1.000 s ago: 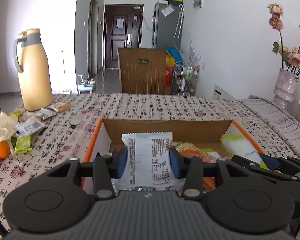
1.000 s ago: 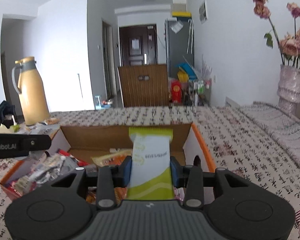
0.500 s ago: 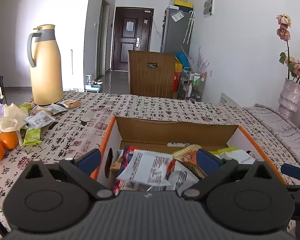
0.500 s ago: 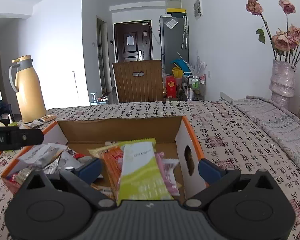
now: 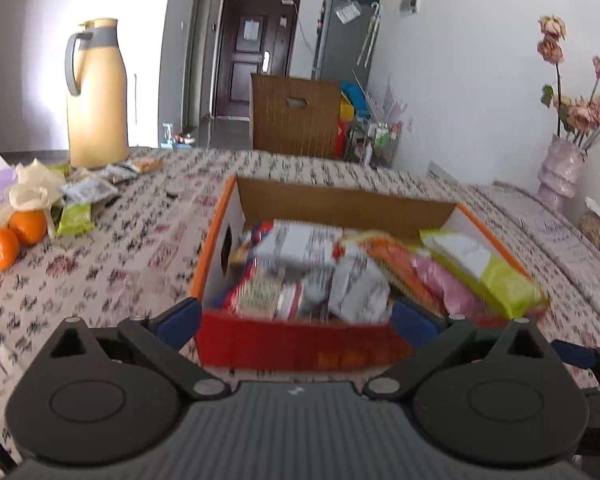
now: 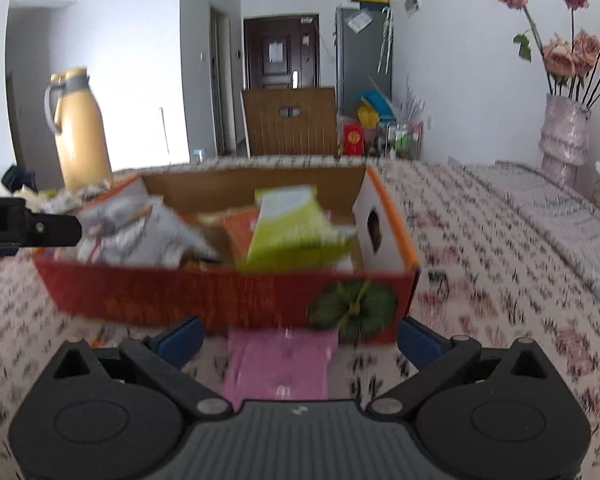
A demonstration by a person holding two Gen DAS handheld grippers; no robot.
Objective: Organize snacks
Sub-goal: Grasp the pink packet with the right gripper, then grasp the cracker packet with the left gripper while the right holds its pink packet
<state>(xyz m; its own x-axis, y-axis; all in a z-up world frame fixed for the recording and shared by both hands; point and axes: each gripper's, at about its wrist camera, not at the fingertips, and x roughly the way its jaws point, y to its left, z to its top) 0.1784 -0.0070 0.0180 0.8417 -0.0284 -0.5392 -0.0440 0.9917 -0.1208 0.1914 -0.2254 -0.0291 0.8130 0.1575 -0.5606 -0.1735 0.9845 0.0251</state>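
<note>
While many snacks (image 5: 328, 276) already lie piled in the cardboard box (image 5: 216, 248) on the desk (image 5: 132, 248), more are left: a few packets (image 5: 88, 192) sit by the oranges (image 5: 16, 232), and a pink packet (image 6: 278, 364) lies just in front of the box. The left gripper (image 5: 296, 320) and the right gripper (image 6: 300, 336) are both spread wide and hold nothing.

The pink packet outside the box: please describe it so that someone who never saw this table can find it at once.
Find the open cardboard box with red and orange walls on the patterned tablecloth. The pink packet lies flat on the cloth just before the box's near wall, below the green pumpkin picture. Between the open right gripper fingers, it alone lies outside the box there.
</note>
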